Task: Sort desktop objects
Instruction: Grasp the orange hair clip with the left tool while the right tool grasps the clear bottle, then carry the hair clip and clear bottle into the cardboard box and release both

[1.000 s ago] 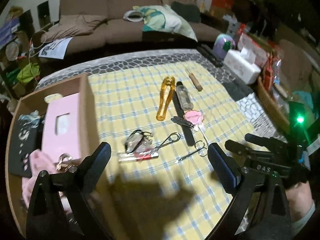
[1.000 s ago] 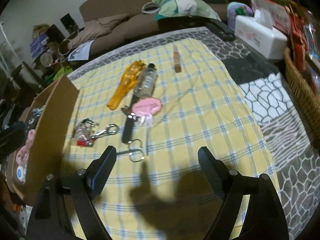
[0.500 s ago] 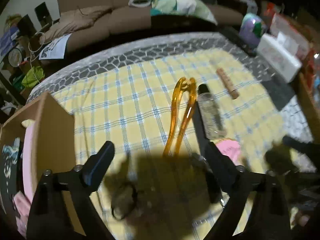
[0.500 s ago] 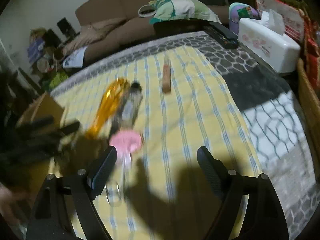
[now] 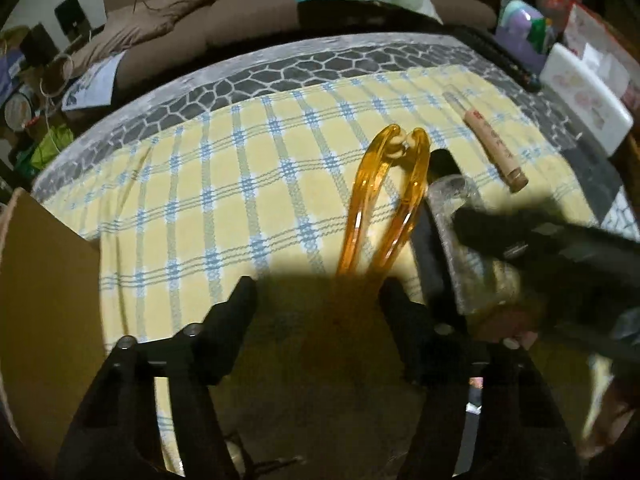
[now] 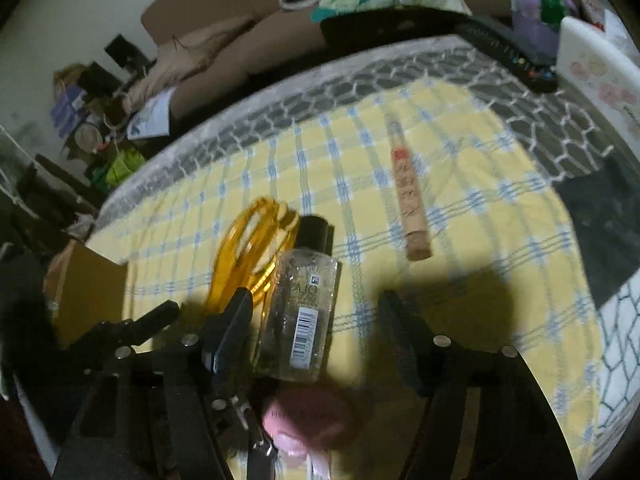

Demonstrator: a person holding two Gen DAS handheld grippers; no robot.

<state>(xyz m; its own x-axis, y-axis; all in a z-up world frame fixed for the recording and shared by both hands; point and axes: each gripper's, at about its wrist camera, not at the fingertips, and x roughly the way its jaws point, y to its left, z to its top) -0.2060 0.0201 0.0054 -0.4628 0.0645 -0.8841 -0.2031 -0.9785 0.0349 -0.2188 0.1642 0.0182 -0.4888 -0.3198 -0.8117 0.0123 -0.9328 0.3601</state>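
Note:
An orange translucent clamp-like tool (image 5: 384, 204) lies on the yellow checked cloth; its near end runs between the fingers of my open left gripper (image 5: 318, 296). A clear bottle with a black cap (image 6: 300, 304) lies right of the tool, between the fingers of my open right gripper (image 6: 316, 312). The tool also shows in the right wrist view (image 6: 244, 256). A pink item (image 6: 308, 420) lies under the right gripper. A tan tube (image 6: 408, 204) lies farther right. The right gripper crosses the left wrist view (image 5: 560, 256), over the bottle (image 5: 460, 216).
A cardboard box (image 5: 44, 280) stands at the left table edge. A white tissue box (image 5: 588, 100) and a dark remote (image 6: 508, 52) sit at the far right. A black strip (image 5: 428, 256) lies beside the bottle. A brown sofa (image 5: 240, 12) is behind the table.
Both grippers have moved forward and lower over the cloth. The left now straddles the orange tool's end, the right straddles the clear bottle. Both stay open.

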